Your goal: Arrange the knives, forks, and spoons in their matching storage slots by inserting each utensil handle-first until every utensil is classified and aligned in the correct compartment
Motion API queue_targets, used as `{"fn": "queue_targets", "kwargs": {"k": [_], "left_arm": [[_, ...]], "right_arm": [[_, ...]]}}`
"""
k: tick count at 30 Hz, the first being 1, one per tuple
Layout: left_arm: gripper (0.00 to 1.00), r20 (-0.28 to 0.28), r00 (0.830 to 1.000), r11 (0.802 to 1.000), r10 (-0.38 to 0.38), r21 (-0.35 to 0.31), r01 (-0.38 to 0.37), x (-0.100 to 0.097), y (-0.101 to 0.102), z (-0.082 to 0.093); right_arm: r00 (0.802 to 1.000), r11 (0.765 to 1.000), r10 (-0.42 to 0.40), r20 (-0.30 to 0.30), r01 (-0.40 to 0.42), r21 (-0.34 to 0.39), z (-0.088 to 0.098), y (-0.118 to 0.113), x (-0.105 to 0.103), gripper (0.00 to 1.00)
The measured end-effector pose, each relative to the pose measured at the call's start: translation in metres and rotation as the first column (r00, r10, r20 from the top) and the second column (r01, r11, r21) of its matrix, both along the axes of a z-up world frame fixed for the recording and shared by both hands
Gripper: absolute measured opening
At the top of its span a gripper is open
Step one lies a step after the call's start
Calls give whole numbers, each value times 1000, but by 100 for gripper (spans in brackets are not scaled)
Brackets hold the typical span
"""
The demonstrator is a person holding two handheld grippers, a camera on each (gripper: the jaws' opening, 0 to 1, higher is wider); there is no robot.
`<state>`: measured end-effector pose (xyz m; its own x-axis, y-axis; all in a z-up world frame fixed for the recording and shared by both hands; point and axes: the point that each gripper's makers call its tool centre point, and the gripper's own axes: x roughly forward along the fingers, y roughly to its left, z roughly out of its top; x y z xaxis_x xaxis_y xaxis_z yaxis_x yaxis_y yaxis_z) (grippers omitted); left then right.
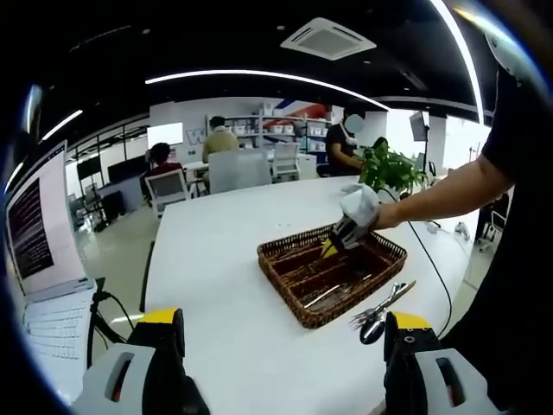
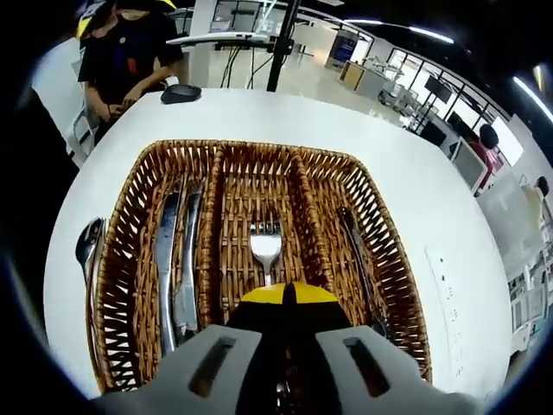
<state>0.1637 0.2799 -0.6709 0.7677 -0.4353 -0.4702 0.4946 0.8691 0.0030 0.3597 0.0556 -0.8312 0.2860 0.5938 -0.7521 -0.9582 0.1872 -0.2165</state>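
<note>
Your right gripper [image 2: 289,296] is pinched shut on the fork [image 2: 266,245], whose handle vanishes between the yellow-tipped jaws while the tines point straight ahead, away from you, along the middle compartment of the wicker tray [image 2: 380,226]. The fork's long axis runs parallel to the woven dividers, so the coming release looks to depend on keeping that line and lowering it flat. Two smooth steel knives [image 2: 175,259] lie lengthwise in the compartment left of it, and a slim dark-looking utensil [image 2: 357,251] lies in the one to the right; I cannot tell its type. Your left gripper [image 1: 281,333] hangs wide apart and empty over the white table [image 1: 216,259], well back from the tray. Loose cutlery [image 1: 380,307], a spoon among it, waits just outside the tray's near edge, closer to your left gripper.
</note>
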Motion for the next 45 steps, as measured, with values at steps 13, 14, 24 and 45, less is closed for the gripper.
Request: {"fn": "queue_targets", "kwargs": {"k": [13, 14, 24, 45], "left_arm": [[100, 29, 998, 999, -48, -20, 49, 17, -17, 9], [100, 31, 998, 998, -52, -22, 53, 19, -18, 10], [100, 63, 990, 992, -125, -27, 126, 30, -42, 16], [100, 96, 974, 977, -204, -36, 208, 33, -75, 22]], "right_arm": [[988, 968, -131, 85, 110, 225, 89, -4, 6, 80], [987, 965, -138, 82, 116, 233, 93, -6, 4, 83], [968, 945, -225, 110, 190, 265, 125, -45, -22, 99], [900, 850, -432, 60, 384, 361, 163, -118, -90, 99]]}}
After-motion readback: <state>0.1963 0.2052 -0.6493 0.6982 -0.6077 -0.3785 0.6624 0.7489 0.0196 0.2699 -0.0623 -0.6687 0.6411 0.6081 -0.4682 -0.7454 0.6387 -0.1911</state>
